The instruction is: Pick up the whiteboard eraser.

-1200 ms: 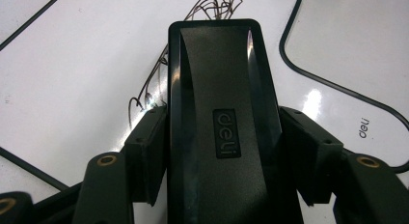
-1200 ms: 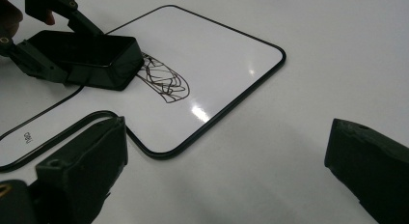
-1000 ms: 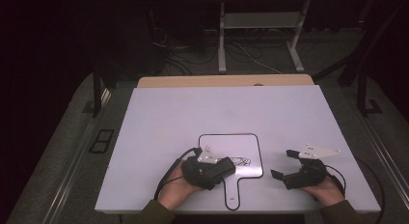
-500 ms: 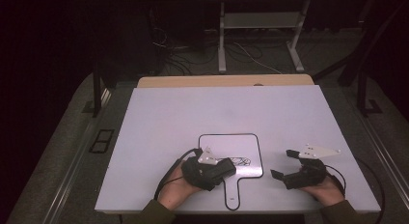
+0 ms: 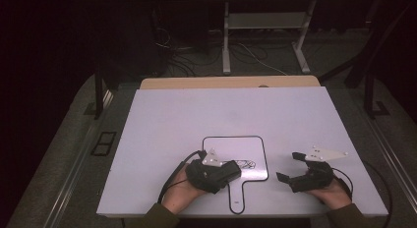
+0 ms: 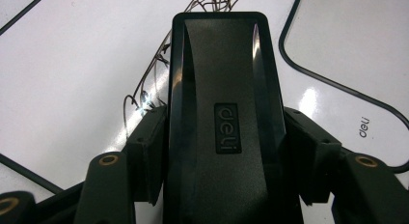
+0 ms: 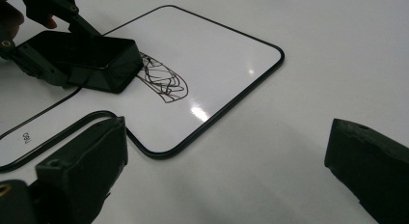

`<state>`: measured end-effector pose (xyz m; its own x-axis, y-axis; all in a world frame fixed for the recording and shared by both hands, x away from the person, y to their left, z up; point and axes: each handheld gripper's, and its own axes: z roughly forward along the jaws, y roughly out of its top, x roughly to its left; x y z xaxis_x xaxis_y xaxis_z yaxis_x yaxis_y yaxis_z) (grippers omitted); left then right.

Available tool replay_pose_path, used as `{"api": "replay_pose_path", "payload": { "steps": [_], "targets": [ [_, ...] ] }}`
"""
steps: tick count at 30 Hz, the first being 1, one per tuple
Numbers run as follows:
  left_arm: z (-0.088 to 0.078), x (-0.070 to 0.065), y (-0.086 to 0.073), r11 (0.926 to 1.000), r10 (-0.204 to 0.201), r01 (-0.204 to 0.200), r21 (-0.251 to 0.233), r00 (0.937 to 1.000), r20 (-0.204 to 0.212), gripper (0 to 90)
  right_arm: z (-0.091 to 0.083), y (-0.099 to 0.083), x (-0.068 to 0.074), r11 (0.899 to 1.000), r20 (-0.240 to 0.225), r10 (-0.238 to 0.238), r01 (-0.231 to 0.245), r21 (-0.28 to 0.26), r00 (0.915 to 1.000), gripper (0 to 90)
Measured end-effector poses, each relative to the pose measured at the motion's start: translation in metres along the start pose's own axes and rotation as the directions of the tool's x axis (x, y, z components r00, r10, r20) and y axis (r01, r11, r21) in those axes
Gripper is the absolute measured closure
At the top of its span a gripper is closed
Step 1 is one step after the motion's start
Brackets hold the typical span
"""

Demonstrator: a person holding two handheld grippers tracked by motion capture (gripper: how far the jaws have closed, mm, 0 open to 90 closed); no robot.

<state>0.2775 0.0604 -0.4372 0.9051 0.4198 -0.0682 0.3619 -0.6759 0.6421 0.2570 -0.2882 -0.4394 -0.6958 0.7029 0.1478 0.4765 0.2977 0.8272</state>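
Eraser (image 6: 224,132) sits clamped in the left tongs (image 5: 231,171), one pad on each long side (black block, "deli" stamped on top). It rests flat on the small whiteboard (image 5: 246,147), front end right at the edge of the black scribble (image 7: 161,79), which pokes out past its nose and along one side in the left gripper view. High view puts eraser and left tongs over the lower left part of the whiteboard, just above where the board's handle tab (image 5: 237,196) starts.

Whiteboard lies flat on the white bench (image 5: 196,115), near the person's edge, roughly centred between both hands.

Right tongs (image 5: 290,168) are released, jaws spread wide with nothing between them, just bare bench. They sit on the bench to the right of the whiteboard, apart from it, pointing left toward the board. Right gripper view sees the eraser and left tongs (image 7: 72,50) farther off at upper left, scribble just beside the eraser's end face.
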Motion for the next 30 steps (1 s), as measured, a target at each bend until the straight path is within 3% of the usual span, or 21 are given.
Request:
{"api": "replay_pose_path", "payload": {
  "steps": [12,17,24,28,29,30],
  "targets": [
    [-0.002,0.003,0.001,0.9997,-0.025,0.025,0.003,0.9994,0.026,38.9,0.000,0.000,0.000,1.000,0.001,-0.002,0.002,0.000,1.0000,0.4],
    [-0.003,0.001,0.002,1.0000,0.002,-0.002,0.005,0.9995,0.032,39.1,-0.001,0.000,0.000,1.000,0.001,-0.001,0.001,0.000,1.0000,0.4],
    [-0.008,0.001,0.004,0.9995,0.009,-0.007,-0.030,0.9982,0.059,39.1,-0.001,0.000,0.000,1.000,0.001,-0.001,0.001,-0.002,1.0000,0.4],
    [-0.013,0.004,0.005,0.9988,0.043,-0.041,-0.026,0.9966,0.070,39.1,0.000,0.000,0.001,1.000,-0.003,-0.003,0.003,0.001,1.0000,0.4],
    [-0.014,0.003,0.006,0.9987,0.027,-0.024,-0.044,0.9969,0.074,39.1,0.000,0.000,0.001,1.000,-0.003,-0.002,0.002,0.000,1.0000,0.4],
    [-0.015,0.004,0.006,0.9985,0.036,-0.033,-0.044,0.9964,0.077,39.1,0.000,0.000,0.001,1.000,-0.003,-0.002,0.002,0.000,1.0000,0.4]
  ]
}}
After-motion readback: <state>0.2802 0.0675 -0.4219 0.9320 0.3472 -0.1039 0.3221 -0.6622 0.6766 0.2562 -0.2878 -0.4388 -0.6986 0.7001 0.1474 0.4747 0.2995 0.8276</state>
